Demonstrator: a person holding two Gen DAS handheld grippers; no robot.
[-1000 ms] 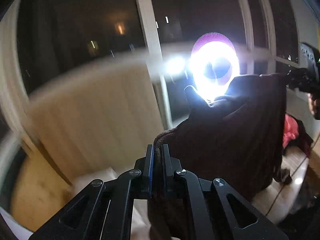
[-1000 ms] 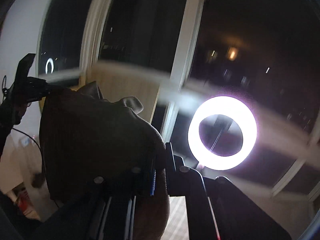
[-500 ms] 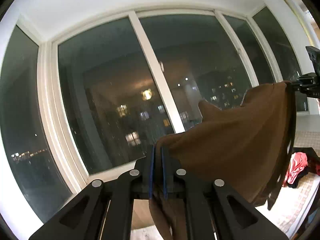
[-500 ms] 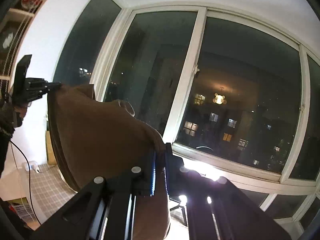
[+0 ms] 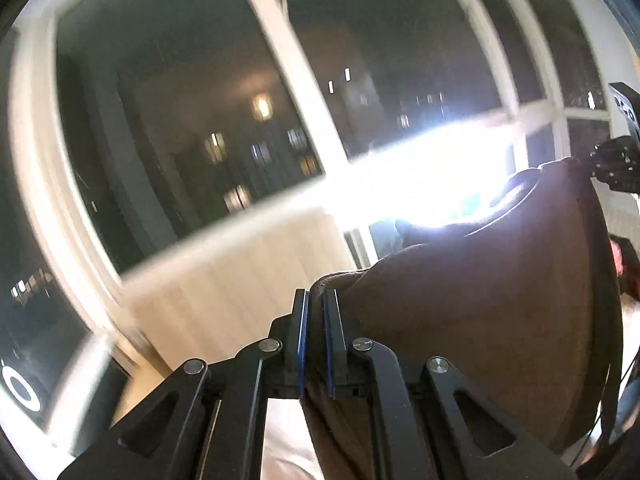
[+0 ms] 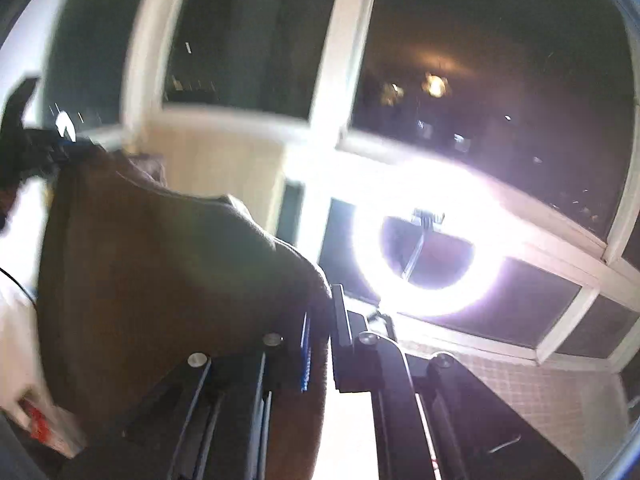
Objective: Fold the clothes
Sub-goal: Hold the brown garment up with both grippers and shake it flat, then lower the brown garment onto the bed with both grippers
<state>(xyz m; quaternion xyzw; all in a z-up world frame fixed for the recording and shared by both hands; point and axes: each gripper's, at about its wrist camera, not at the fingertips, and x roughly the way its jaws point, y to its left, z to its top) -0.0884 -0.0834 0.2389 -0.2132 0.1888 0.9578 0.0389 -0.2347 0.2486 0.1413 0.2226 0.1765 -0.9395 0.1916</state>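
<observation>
two grippers, left gripper (image 5: 314, 300) and right gripper (image 6: 320, 300), each clamped on brown garment (image 5: 500, 300), cloth stretched between them

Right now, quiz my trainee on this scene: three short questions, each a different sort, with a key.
1. True or false: both grippers are shut on the brown cloth.
2. Which glows by the window? A) ring light B) candle C) television
3. Fill in: the cloth hangs stretched between the left gripper and the ____ gripper.

Key: 1 true; 2 A; 3 right.
</observation>
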